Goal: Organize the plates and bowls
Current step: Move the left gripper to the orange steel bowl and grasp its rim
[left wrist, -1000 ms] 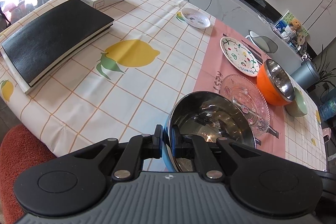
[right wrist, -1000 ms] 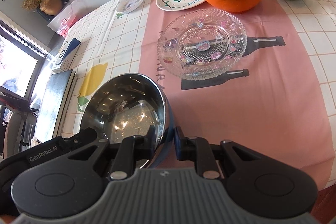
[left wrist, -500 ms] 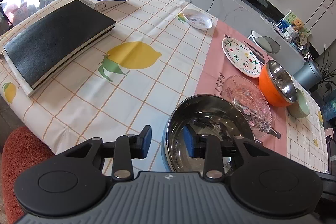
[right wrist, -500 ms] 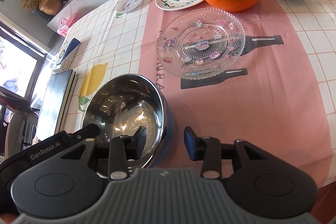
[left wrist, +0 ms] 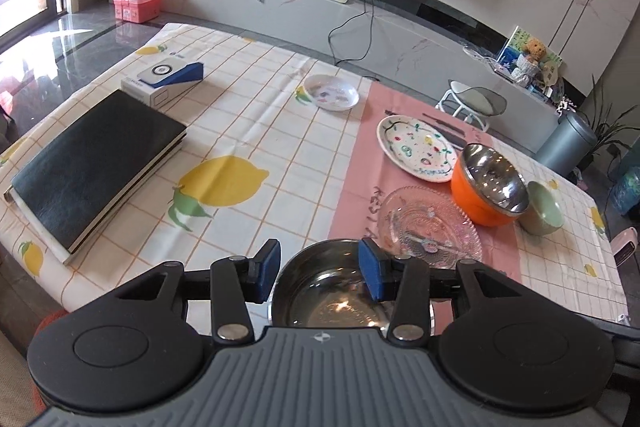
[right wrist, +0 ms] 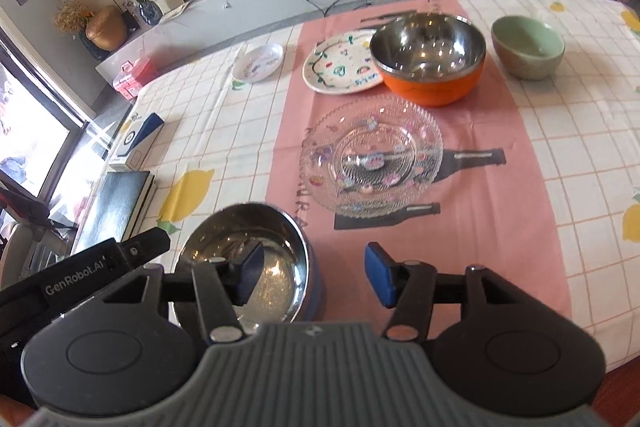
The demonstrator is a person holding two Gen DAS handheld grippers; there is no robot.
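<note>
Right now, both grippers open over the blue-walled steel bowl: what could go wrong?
1. The blue-walled steel bowl sits near the table's front edge; a nudge from the left gripper or right gripper could push it off.
2. The clear patterned glass plate lies just beyond; sliding the bowl forward may strike it.
3. The bowl's polished rim may slip between the pads.

Bare cloth right of the blue-sided steel bowl (right wrist: 256, 259); glass plate (right wrist: 372, 163) and orange bowl (right wrist: 430, 61) beyond.
</note>
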